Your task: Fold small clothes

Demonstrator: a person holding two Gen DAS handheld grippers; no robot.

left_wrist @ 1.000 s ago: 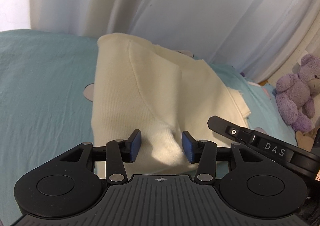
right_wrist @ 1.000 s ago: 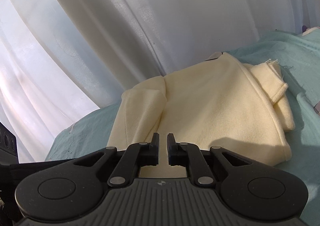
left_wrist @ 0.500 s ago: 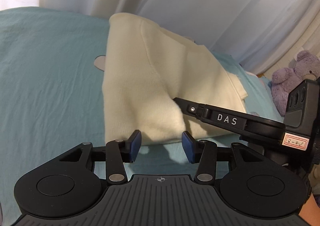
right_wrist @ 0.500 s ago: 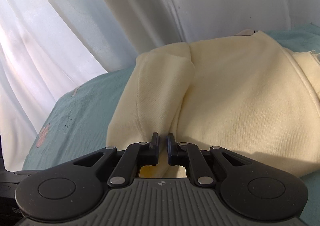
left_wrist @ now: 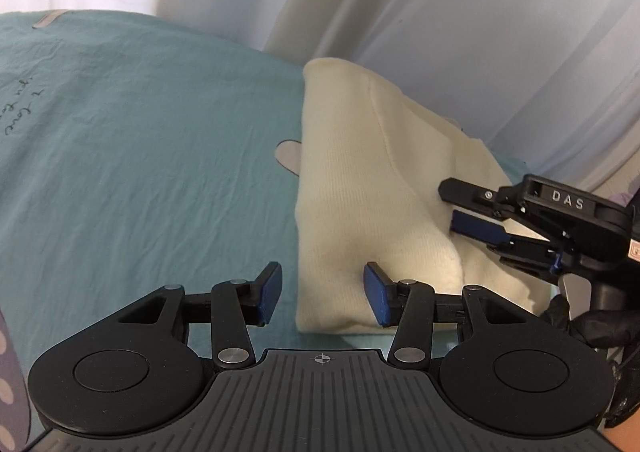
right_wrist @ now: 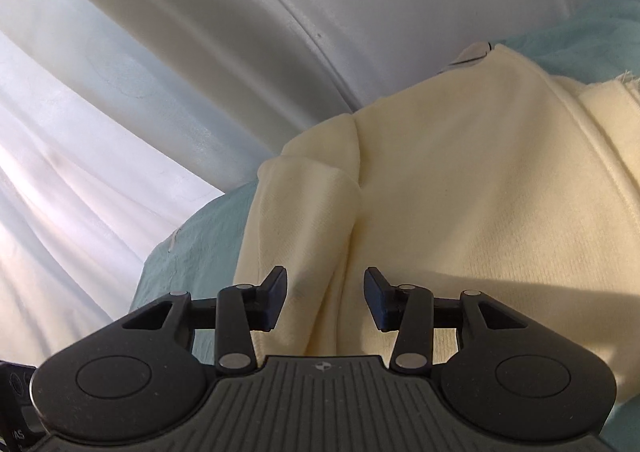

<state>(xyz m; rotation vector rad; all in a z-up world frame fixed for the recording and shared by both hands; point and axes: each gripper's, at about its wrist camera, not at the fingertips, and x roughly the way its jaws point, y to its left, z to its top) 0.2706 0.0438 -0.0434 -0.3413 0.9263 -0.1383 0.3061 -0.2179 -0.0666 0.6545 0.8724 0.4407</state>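
Note:
A folded cream knit garment [left_wrist: 360, 192] lies on the teal bedsheet [left_wrist: 140, 172]. My left gripper [left_wrist: 322, 294] is open and empty, at the garment's near left corner, its right pad over the cloth. My right gripper [right_wrist: 326, 300] is open over the garment [right_wrist: 460, 212], with a raised fold of it between the pads. It also shows in the left wrist view [left_wrist: 452, 208], open above the garment's right part and held by a black-gloved hand [left_wrist: 592, 324].
White curtains [left_wrist: 400, 12] hang close behind the bed and fill the left of the right wrist view [right_wrist: 140, 72]. The sheet has a pale printed patch [left_wrist: 288, 156] beside the garment and handwriting print [left_wrist: 20, 112] at the left.
My right gripper has opened; it was shut before. My left gripper drew back from the cloth earlier and now stands at the garment's near left corner.

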